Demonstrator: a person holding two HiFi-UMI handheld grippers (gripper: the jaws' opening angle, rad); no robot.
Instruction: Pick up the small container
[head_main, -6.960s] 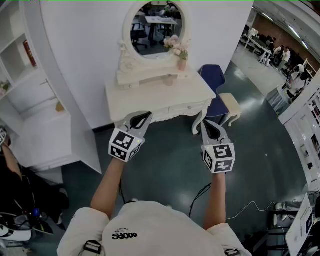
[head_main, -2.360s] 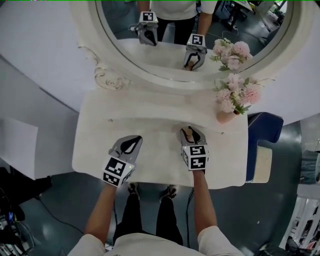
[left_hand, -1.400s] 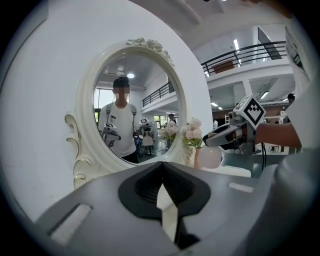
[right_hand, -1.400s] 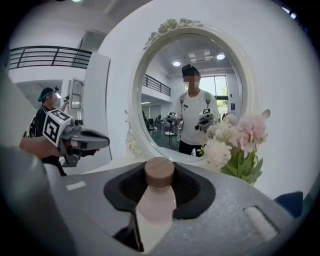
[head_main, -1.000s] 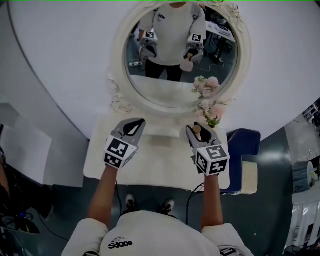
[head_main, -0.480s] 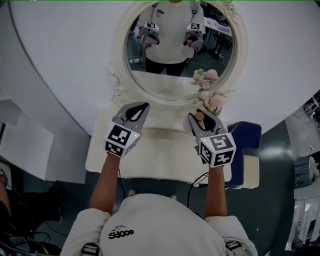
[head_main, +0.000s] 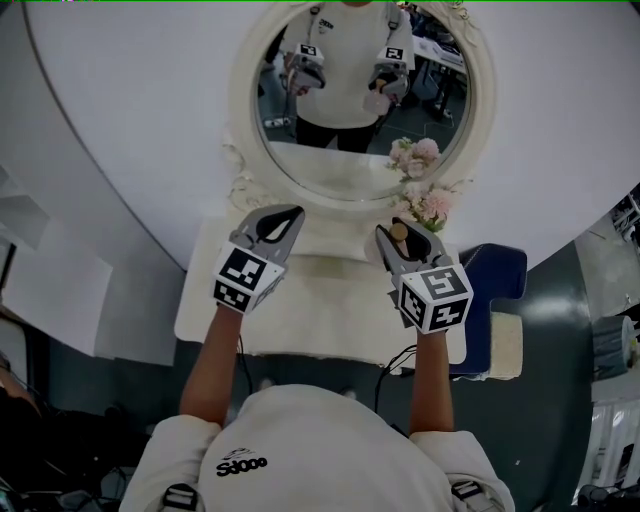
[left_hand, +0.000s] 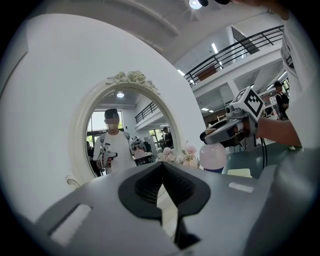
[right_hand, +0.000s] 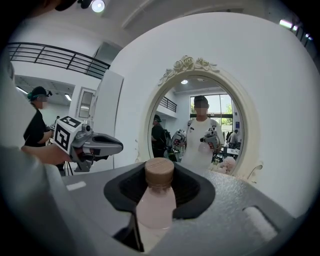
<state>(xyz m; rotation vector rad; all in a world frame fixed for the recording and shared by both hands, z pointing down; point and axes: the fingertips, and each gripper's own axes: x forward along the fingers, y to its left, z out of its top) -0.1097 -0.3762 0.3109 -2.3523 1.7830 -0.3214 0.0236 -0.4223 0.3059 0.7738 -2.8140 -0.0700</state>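
The small container is a pale pink bottle (right_hand: 155, 206) with a brown cap (head_main: 399, 231). My right gripper (head_main: 396, 236) is shut on its body and holds it upright above the white vanity table (head_main: 330, 320). The bottle's round body (left_hand: 212, 155) hangs below the right gripper (left_hand: 221, 136) in the left gripper view. My left gripper (head_main: 289, 214) is level with the right one, its tips together and nothing between them. The right gripper view shows it at the left (right_hand: 109, 145). Both grippers appear reflected in the oval mirror (head_main: 350, 150).
A vase of pink flowers (head_main: 425, 200) stands at the table's back right, close to the held bottle. A blue chair (head_main: 500, 275) and a cream stool (head_main: 505, 345) sit right of the table. A person (right_hand: 35, 125) stands in the background.
Over the last second both grippers stay raised and nearly still, the bottle still in the right one. Before that, the right gripper was down at the tabletop around the bottle.
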